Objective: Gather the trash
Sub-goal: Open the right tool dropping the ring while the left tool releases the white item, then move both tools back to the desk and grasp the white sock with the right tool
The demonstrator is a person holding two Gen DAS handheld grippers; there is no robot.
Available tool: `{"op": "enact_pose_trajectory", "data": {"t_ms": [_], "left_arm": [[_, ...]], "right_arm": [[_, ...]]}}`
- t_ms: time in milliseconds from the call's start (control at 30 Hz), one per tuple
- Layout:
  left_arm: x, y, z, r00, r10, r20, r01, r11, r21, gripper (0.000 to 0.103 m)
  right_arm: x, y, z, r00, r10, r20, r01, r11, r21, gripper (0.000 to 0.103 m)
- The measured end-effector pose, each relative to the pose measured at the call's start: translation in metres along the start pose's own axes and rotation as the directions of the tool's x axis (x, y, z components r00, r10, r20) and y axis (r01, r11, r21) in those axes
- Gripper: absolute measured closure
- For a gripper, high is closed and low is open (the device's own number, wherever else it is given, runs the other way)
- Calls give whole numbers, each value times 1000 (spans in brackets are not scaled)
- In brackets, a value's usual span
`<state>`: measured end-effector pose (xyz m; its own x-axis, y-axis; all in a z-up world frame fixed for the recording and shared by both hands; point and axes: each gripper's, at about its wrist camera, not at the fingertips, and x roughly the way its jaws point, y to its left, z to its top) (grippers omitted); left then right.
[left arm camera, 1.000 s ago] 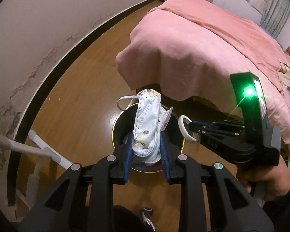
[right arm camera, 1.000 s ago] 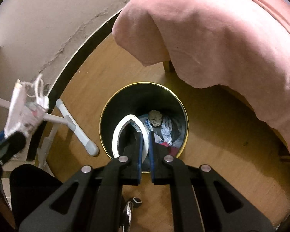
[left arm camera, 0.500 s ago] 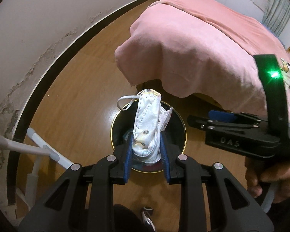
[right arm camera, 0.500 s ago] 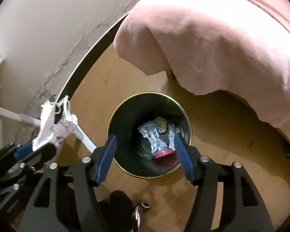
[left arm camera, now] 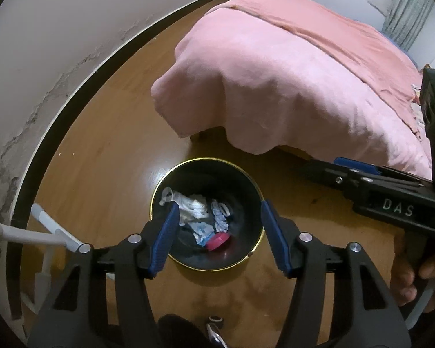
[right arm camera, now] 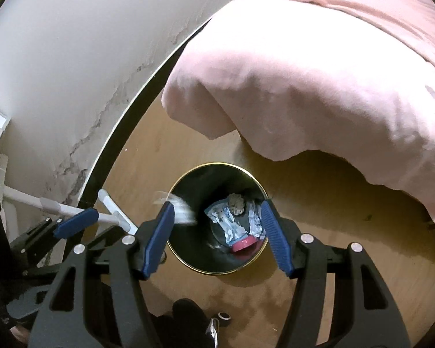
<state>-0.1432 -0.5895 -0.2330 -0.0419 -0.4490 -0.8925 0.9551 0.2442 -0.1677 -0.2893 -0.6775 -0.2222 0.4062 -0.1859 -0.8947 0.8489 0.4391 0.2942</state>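
A black bin with a gold rim [left arm camera: 188, 163] stands on the wooden floor by the bed. My left gripper [left arm camera: 217, 229] hangs over it, its jaws opening, with nothing between the blue pads. The white face mask [left arm camera: 188, 205] lies loose in the bin's left side. In the right wrist view the mask [right arm camera: 179, 208] is a blur at the bin's [right arm camera: 217, 163] left rim. My right gripper [right arm camera: 217, 229] stands open and empty higher above the bin. Inside lie a blue-white wrapper [right arm camera: 226, 221] and a red cap [right arm camera: 243, 243].
A bed under a pink cover [left arm camera: 290, 81] overhangs the floor just behind the bin. A white wall with a dark skirting board [left arm camera: 72, 98] curves along the left. A white tube frame [left arm camera: 47, 232] stands at the left. A hand [left arm camera: 414, 272] holds the right gripper [left arm camera: 327, 171].
The left jaws have spread and the mask has dropped from them into the bin. The right jaws opened earlier, letting the white ring go, and that gripper has risen.
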Motion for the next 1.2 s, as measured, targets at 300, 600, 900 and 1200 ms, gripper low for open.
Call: {"op": "enact_pose_trajectory", "data": {"t_ms": [300, 600, 900, 1200], "left_arm": [[-53, -13, -1, 997, -10, 72, 6, 999, 45, 23], [-201, 18, -40, 968, 120, 223, -119, 993, -15, 7], [-370, 159, -172, 852, 418, 315, -279, 871, -404, 7], [-465, 282, -342, 717, 690, 94, -412, 529, -742, 7]], "right_arm": [[-36, 24, 3, 999, 7, 49, -5, 999, -48, 42], [-102, 115, -3, 988, 63, 141, -26, 968, -251, 37], [-154, 333, -72, 924, 380, 32, -282, 738, -613, 37], [-185, 538, -197, 823, 513, -242, -456, 344, -821, 41]]}}
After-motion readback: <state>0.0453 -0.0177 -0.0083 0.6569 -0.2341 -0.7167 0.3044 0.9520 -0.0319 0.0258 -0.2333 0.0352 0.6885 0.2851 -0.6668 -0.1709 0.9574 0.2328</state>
